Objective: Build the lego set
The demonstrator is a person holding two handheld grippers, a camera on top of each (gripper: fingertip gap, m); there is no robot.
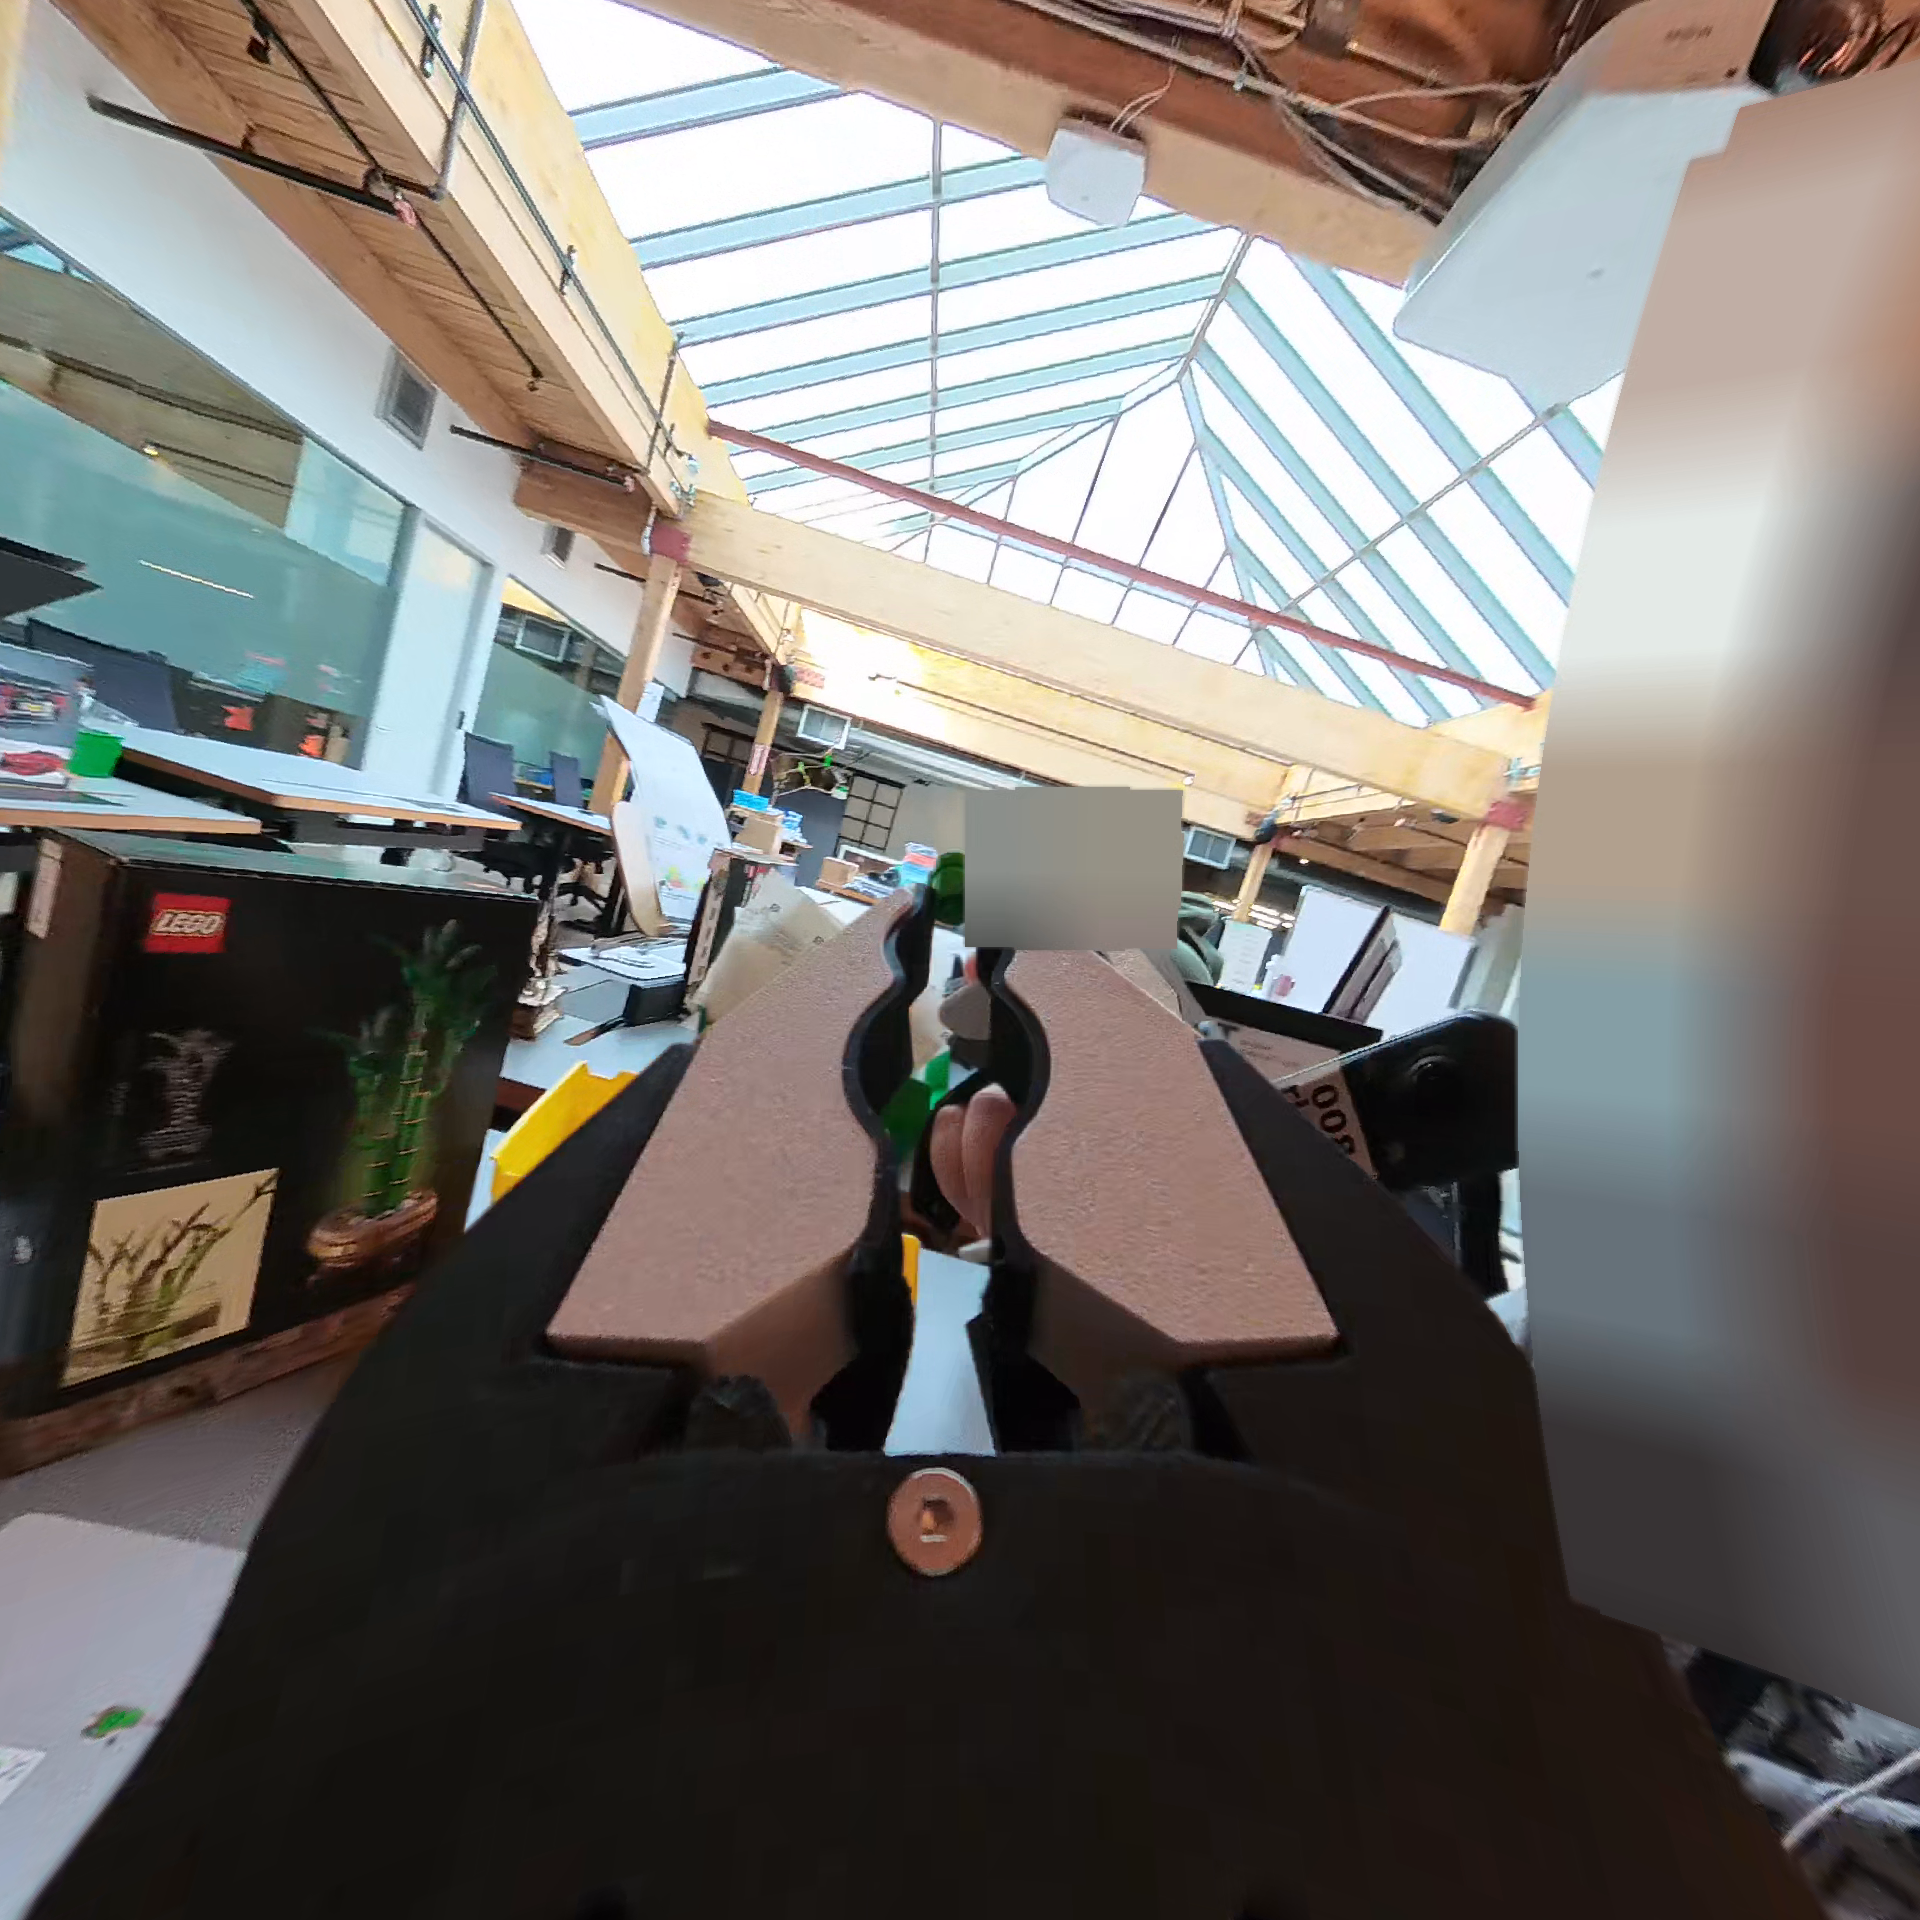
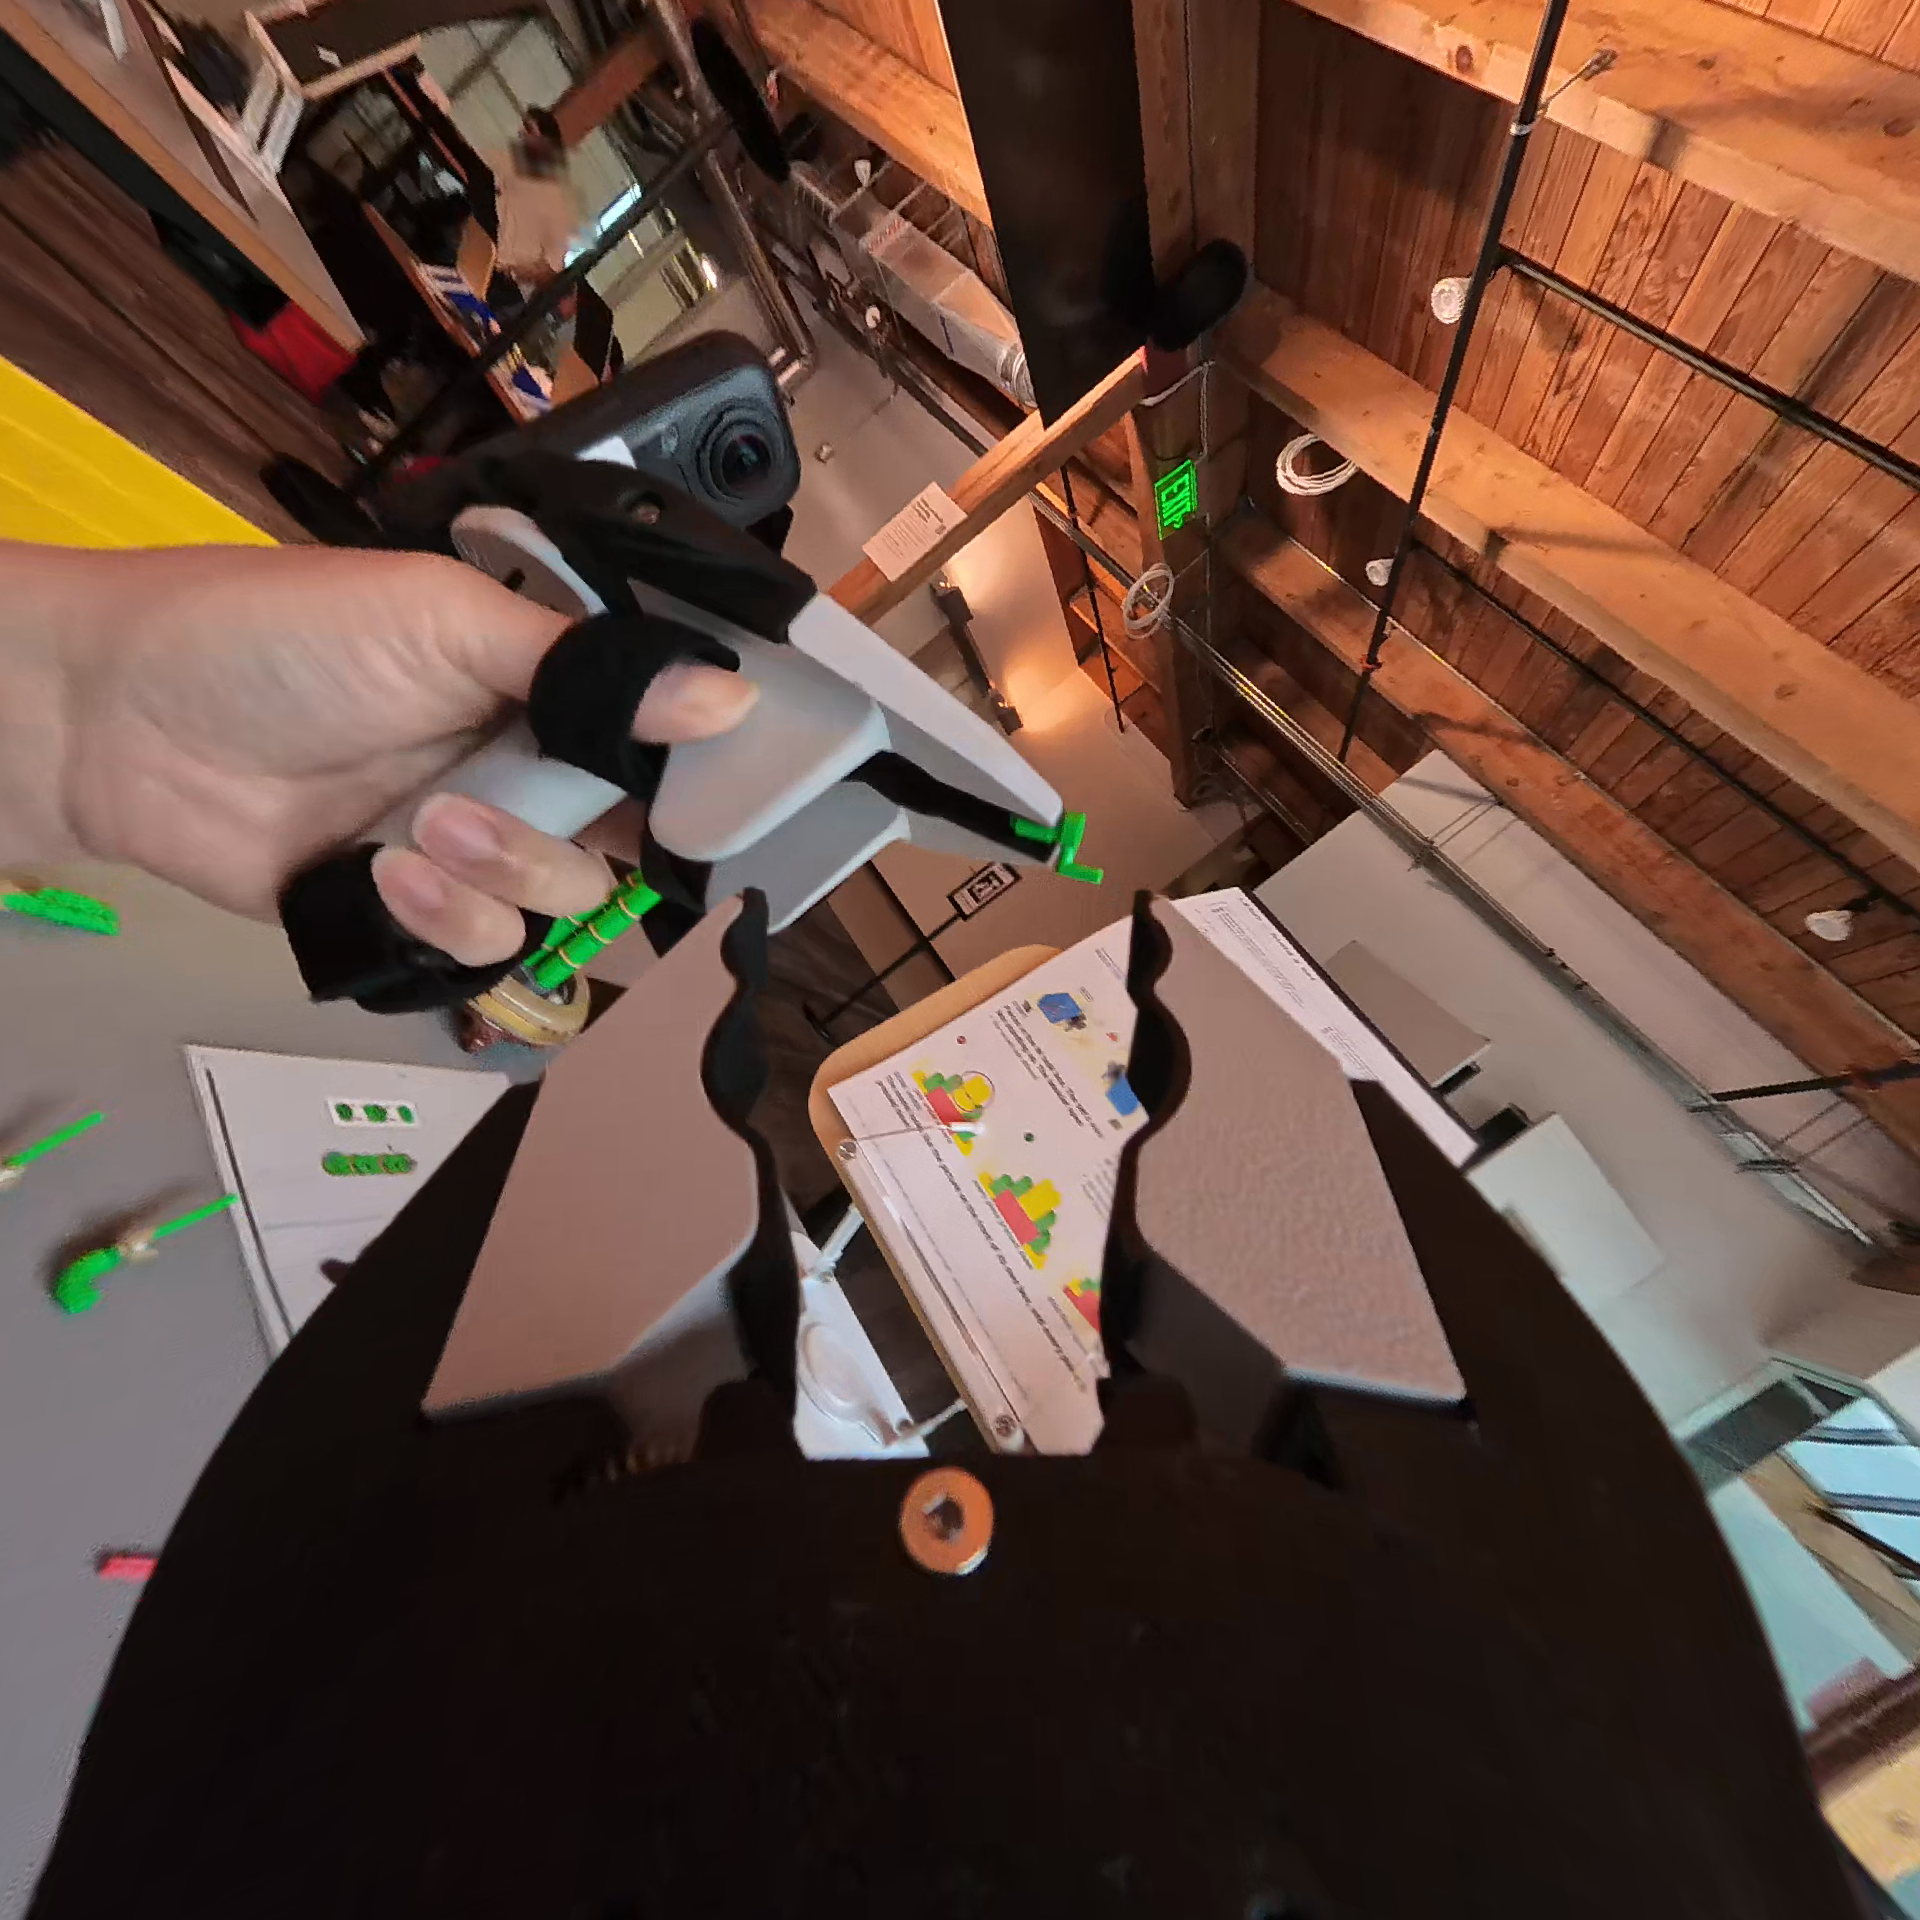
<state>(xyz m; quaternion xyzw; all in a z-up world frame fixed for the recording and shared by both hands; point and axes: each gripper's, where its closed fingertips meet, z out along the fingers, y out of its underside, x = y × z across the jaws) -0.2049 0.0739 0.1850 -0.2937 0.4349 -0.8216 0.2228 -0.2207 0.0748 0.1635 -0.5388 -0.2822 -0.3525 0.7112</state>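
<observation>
Overhead, both grippers raised off grey table [image 2: 125, 1039]. Left gripper [image 2: 1049, 831] pinches small green leaf piece [image 2: 1070, 847] at fingertips; hand [image 2: 260, 717] holds it, green bamboo stalk [image 2: 587, 930] just below that hand. Right gripper [image 2: 945, 935] fingers spread apart, nothing between them. Instruction booklet [image 2: 343, 1164] lies on table below hand; loose green pieces [image 2: 88, 1273] left of booklet. Lego set box [image 1: 260, 1122] stands left of left gripper's fingers.

My grippers [image 1: 951, 935] have black frames, flat grey finger plates, wavy black pads and a silver screw [image 1: 934, 1522].
</observation>
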